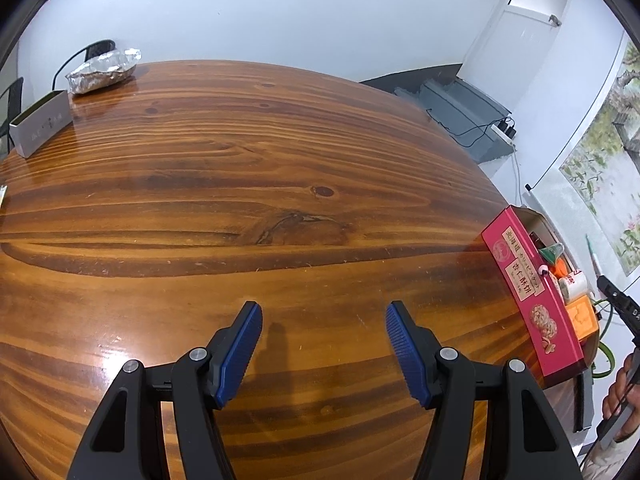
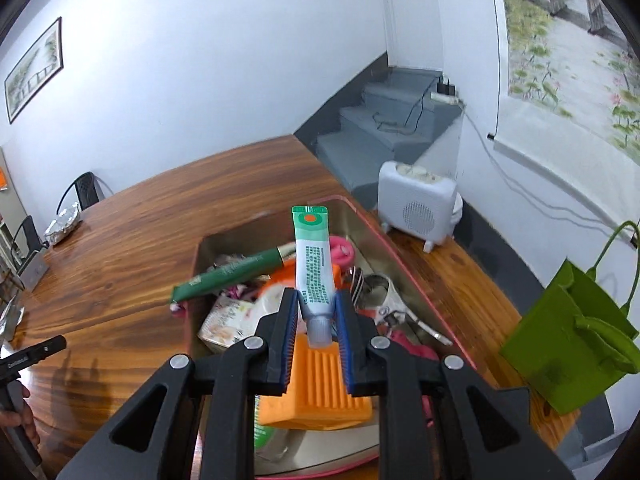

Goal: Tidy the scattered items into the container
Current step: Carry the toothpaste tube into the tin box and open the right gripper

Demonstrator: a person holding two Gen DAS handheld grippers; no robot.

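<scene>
We take the pink container (image 2: 404, 264) as our landmark and read across from its left. Over bare table (image 1: 280, 160), well to the left of the container, our left gripper (image 1: 324, 344) hangs with its jaws about halfway apart and nothing between the blue pads. Leaning over the container's left wall is a dark green tube (image 2: 236, 272), one end poking out past the rim. Directly above the container's middle, our right gripper (image 2: 317, 320) is clamped on the white-and-green tube (image 2: 314, 264), pinching it at the cap end (the cap sits between the pads, nearest the camera). The tube's long axis runs straight ahead along the fingers, its crimped green end pointing toward the container's far wall. Below it lie an orange ribbed block (image 2: 320, 392) and mixed clutter. We judge the right hand is the one placed to let go; the tube should fall lengthwise inside the container.
</scene>
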